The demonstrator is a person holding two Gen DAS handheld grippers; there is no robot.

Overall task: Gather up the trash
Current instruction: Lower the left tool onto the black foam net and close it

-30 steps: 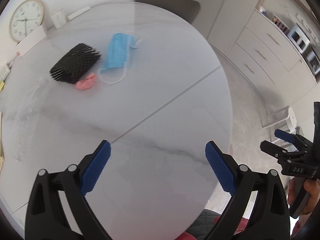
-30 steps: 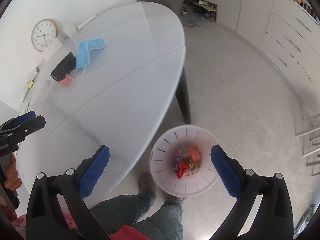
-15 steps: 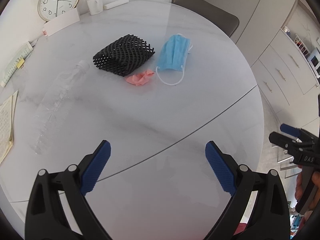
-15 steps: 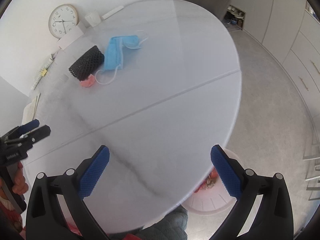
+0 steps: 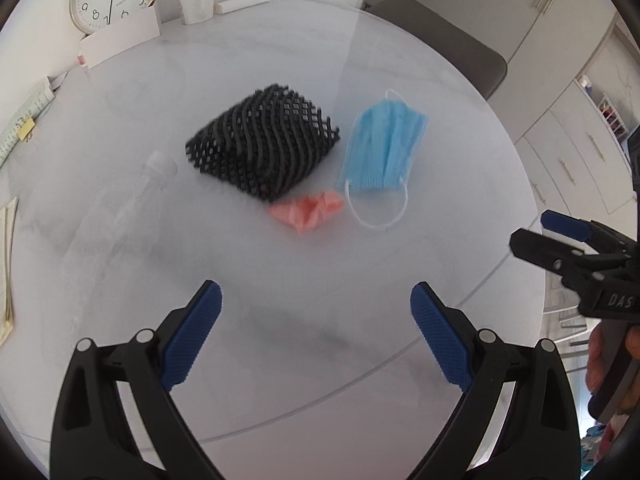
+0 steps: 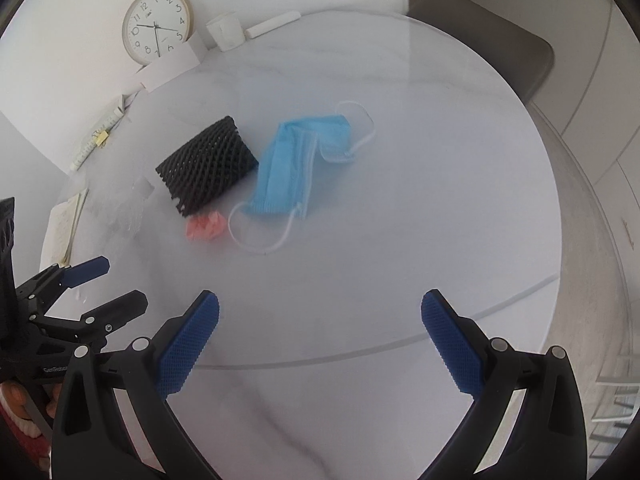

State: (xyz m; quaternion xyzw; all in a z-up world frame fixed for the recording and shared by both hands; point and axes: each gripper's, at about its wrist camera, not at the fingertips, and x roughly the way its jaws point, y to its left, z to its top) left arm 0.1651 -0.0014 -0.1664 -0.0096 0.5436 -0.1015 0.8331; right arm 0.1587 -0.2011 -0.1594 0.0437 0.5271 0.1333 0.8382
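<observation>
Round marble table (image 5: 460, 248), blue mask (image 5: 382, 152) well ahead of both wide-open, empty grippers: left gripper (image 5: 316, 316), right gripper (image 6: 320, 316).

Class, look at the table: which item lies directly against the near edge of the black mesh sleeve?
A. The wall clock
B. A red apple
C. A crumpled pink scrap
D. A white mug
C: the crumpled pink scrap sits tucked against the black mesh sleeve, beside the blue face mask.

Black hand-held gripper (image 5: 316, 304), blue cross-hatched pads (image 5: 438, 340), silver rivets
</observation>
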